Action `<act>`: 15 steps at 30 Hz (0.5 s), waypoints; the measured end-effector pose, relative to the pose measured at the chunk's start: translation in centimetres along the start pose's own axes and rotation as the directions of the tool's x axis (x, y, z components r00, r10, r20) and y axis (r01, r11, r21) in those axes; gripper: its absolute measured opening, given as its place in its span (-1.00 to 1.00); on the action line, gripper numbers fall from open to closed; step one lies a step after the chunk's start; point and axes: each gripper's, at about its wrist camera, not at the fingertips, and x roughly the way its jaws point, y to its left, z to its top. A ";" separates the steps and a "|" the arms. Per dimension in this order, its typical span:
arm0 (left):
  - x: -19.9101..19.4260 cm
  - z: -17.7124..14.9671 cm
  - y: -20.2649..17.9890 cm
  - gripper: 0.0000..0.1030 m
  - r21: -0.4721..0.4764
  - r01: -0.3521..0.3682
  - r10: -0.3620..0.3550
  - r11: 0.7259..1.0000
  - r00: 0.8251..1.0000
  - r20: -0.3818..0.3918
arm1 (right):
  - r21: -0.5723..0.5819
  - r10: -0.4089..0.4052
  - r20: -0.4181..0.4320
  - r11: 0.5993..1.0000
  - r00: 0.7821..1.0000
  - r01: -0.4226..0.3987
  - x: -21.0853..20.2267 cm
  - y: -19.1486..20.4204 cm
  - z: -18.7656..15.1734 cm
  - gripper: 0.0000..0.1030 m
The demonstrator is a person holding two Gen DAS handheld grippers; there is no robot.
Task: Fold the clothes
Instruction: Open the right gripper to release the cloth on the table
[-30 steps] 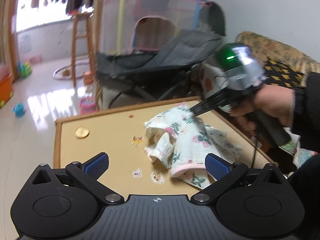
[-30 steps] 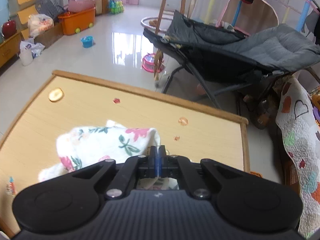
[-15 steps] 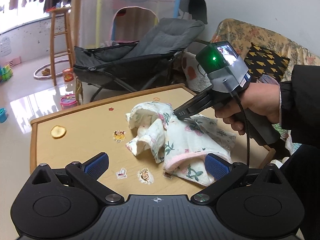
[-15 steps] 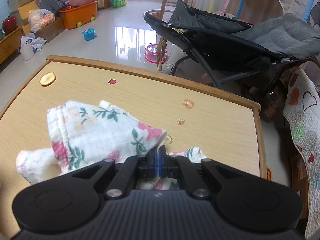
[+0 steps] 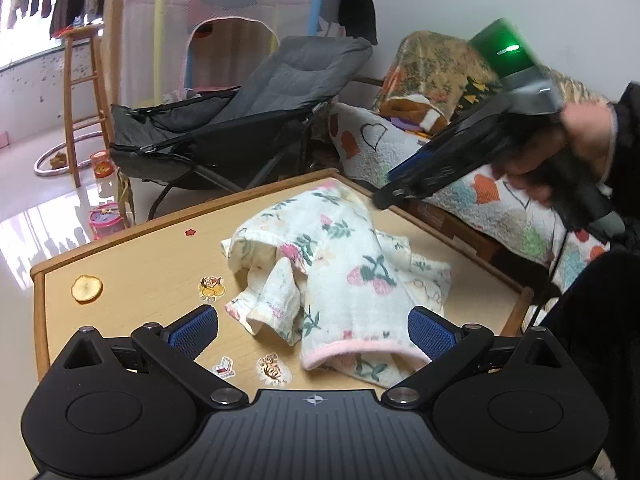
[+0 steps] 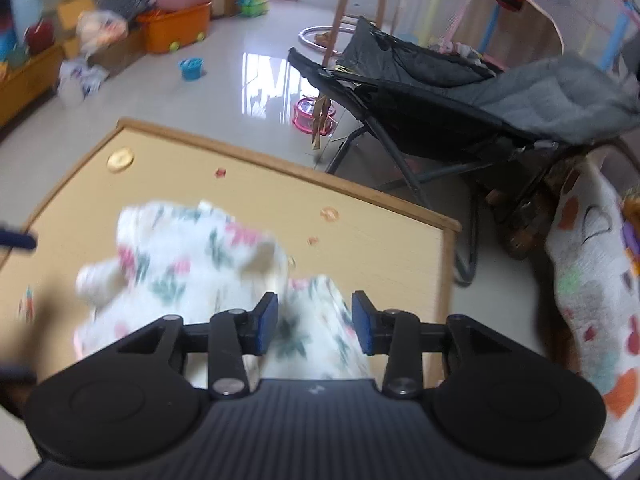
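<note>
A small white baby garment [image 5: 340, 272] with a floral print and pink trim lies crumpled on the wooden table [image 5: 140, 264]. My left gripper [image 5: 312, 330] is open and empty, hovering just before the garment's near pink hem. My right gripper [image 6: 314, 326] is open, its pads apart over the cloth [image 6: 192, 256] without holding it. In the left wrist view the right gripper [image 5: 390, 192] is raised above the garment's far right end, clear of it.
A dried fruit slice [image 5: 87, 289] and several stickers [image 5: 211, 286] lie on the table's left part. A grey baby recliner [image 5: 240, 128] stands just beyond the far edge. A quilt-covered sofa [image 5: 480, 184] runs along the right side.
My right gripper has opened, let go of the garment and lifted up and away to the right. The garment now rests slack on the table. My left gripper stays open.
</note>
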 end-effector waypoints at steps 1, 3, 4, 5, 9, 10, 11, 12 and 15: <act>-0.1 -0.1 -0.1 0.96 0.005 -0.003 0.003 1.000 1.000 -0.004 | -0.013 -0.016 0.006 1.000 1.000 0.016 -0.6 0.1 -0.5 -0.19; -0.5 -0.1 -0.2 0.96 0.006 -0.004 0.004 1.000 1.000 -0.005 | -0.018 -0.034 0.016 0.999 0.999 0.034 -1.5 0.4 -1.5 -0.18; -0.7 -0.2 -0.3 0.96 0.006 -0.006 0.006 1.000 1.000 -0.002 | 0.002 -0.028 0.017 1.000 0.999 0.028 -1.8 0.4 -2.0 -0.18; -0.9 -0.2 -0.3 0.96 0.005 -0.007 0.007 1.000 1.000 -0.001 | 0.022 -0.023 0.018 1.000 1.000 0.022 -2.1 0.5 -2.5 -0.18; -1.6 -0.5 -0.3 0.96 0.010 -0.006 0.006 1.000 1.000 0.004 | 0.022 0.029 0.028 0.999 0.999 -0.030 -3.0 2.8 -4.9 -0.18; -1.8 -0.7 -0.3 0.96 0.005 0.001 -0.001 1.000 1.000 0.009 | 0.019 0.043 0.030 0.999 0.999 -0.044 -3.2 3.4 -5.5 -0.19; -2.0 -0.9 -0.2 0.96 -0.003 0.009 -0.009 1.000 1.000 0.014 | 0.005 0.057 0.031 0.998 0.998 -0.057 -3.3 4.1 -6.0 -0.20; -2.1 -1.1 -0.1 0.96 -0.012 0.018 -0.018 1.000 1.000 0.015 | -0.016 0.071 0.029 0.997 0.997 -0.071 -3.4 4.9 -6.6 -0.20; -2.3 -2.0 -0.1 0.96 -0.026 0.024 -0.024 0.999 1.000 0.001 | -0.064 0.098 0.013 0.993 0.995 -0.097 -3.6 7.1 -7.9 -0.24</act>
